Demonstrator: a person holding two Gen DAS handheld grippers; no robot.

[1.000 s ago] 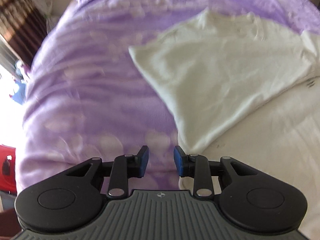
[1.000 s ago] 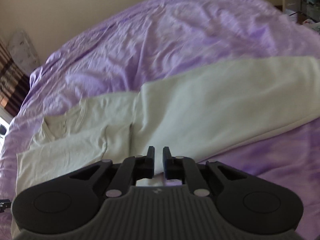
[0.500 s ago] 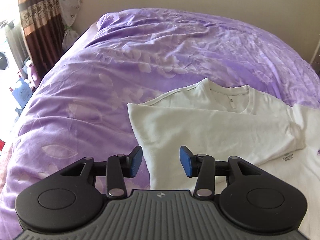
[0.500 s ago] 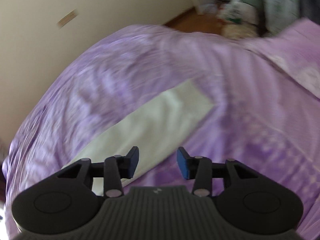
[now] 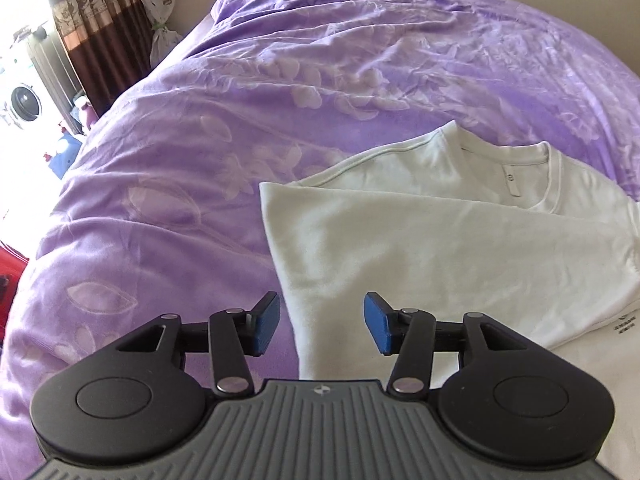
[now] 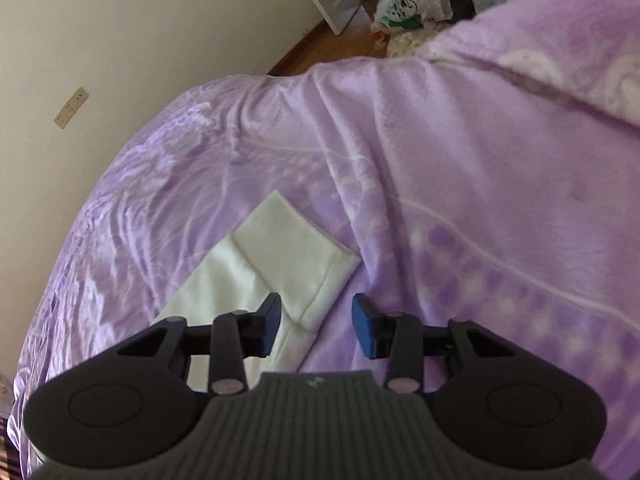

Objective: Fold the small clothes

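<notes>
The bed (image 5: 280,128), under its purple floral cover, fills both views. On it lies the white shirt (image 5: 460,248), at 2 o'clock from the left gripper (image 5: 322,326) in its own view: collar up at 1 o'clock, one side flap folded across the chest. In the right wrist view the shirt's other end (image 6: 296,256) shows as a narrow doubled strip at 12 o'clock, its corner just ahead of the right gripper (image 6: 316,326).

A second ago the right jaws were nearly shut low over the cloth; they opened wide, then eased in a little, and that view has swung off along the shirt toward its hem. The left jaws have just been opening too. Both now stand about half open with nothing between the pads – so the side fold looks laid and let go, with the lengthwise fold probably next.

Writing: small dark print at the shirt's edge, 3 o'clock in the left view, too small to read – likewise the neck tag (image 5: 513,188)
</notes>
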